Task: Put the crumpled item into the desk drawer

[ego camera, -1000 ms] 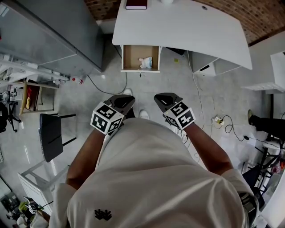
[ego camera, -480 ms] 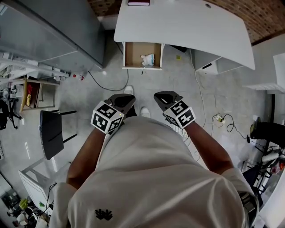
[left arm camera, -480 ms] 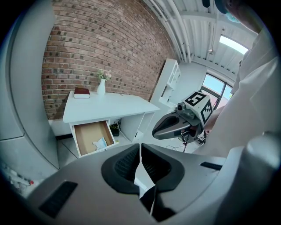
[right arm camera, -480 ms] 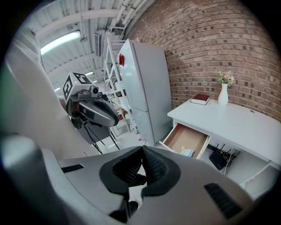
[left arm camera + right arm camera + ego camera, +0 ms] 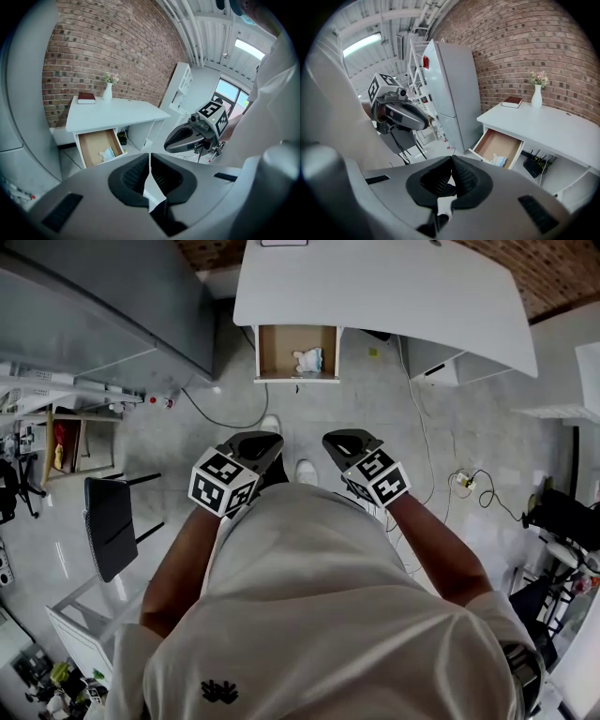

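Bright, even indoor light; ceiling strip (image 5: 362, 43) & window (image 5: 228, 92) blown out. Heavy fisheye bend w/ dark vignette at gripper-view edges. No motion blur.

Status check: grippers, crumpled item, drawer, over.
Shut and empty: left gripper, right gripper. The crumpled item lies inside the open drawer. Nothing blocking the drawer front.

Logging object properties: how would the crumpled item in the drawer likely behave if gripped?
The crumpled item looks like wadded paper or wrap, so probably light and squashy under the jaws. Its creased, uneven shape suggests it won't roll.
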A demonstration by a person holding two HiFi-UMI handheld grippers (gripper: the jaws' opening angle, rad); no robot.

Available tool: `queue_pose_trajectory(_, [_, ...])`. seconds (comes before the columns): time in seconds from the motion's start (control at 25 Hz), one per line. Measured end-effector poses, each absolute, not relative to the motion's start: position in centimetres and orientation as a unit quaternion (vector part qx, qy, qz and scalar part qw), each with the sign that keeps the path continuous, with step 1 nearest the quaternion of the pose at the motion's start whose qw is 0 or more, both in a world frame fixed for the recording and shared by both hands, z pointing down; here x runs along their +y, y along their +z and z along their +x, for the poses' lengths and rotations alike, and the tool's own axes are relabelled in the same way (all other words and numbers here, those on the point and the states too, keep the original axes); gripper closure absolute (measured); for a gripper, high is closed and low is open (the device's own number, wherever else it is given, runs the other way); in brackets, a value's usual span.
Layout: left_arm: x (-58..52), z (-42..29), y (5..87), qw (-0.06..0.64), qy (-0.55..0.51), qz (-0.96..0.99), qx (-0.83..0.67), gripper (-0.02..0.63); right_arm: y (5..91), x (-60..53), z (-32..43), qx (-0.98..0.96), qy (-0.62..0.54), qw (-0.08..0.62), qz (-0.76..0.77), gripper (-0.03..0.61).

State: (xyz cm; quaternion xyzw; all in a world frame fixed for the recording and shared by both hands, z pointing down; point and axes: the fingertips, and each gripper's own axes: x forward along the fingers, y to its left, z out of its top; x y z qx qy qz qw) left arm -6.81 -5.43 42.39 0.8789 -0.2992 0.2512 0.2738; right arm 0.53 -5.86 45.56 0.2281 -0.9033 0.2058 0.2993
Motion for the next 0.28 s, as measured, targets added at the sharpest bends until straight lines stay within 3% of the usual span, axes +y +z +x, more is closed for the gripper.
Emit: queue_pose_trajectory(0.28, [-8.8, -8.6, 43.5, 0.278, 0.252, 0.878, -0.297, 0.582, 47.2, -8.8, -1.1, -0.899, 0.207, 0.309, 0.23, 0.549])
